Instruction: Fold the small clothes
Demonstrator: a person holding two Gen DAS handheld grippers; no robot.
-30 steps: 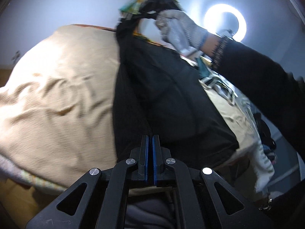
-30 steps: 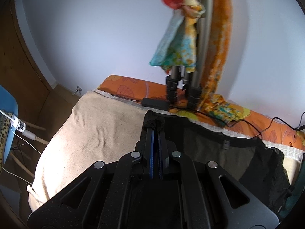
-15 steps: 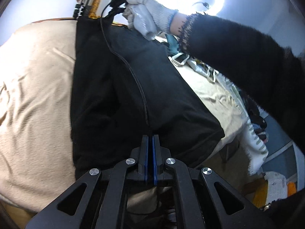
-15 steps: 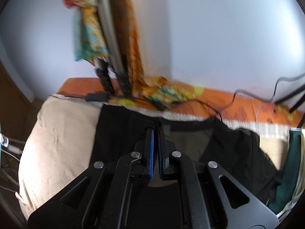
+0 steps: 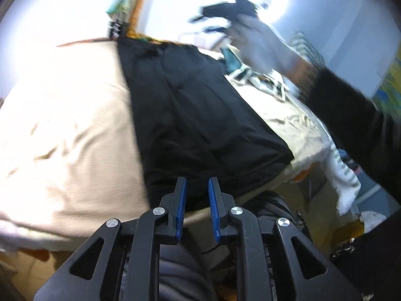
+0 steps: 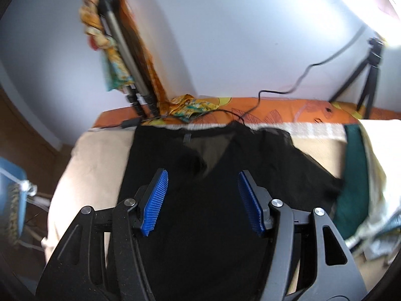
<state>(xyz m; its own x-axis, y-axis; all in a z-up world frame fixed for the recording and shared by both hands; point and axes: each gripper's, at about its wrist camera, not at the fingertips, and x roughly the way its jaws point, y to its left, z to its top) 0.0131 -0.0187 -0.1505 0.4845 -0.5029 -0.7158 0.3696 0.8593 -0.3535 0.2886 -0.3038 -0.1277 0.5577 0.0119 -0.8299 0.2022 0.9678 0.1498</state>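
A black garment (image 5: 200, 115) lies spread along the beige bed cover (image 5: 70, 130), its near hem at the bed's front edge. My left gripper (image 5: 198, 183) hovers just over that hem. Its jaws are opening, a narrow gap shows between the blue pads, and no cloth is pinched between them. In the right wrist view the same black garment (image 6: 213, 200) fills the middle. My right gripper (image 6: 203, 175) hangs above it with its jaws opening wide and nothing between them. From the left wrist view that right gripper (image 5: 225, 10) is a dark blur held up by a gloved hand (image 5: 263, 42).
A tripod draped with colourful cloth (image 6: 117, 45) leans on the far wall, and a small black tripod (image 6: 368, 75) stands at the right. A cable crosses the orange sheet (image 6: 275, 110). A green garment (image 6: 356, 175) and other clothes (image 5: 270, 82) lie right of the black one.
Both grippers went from shut on the black garment to open and let it go. The right hand swung right and upward. The garment now rests flat on the bed.
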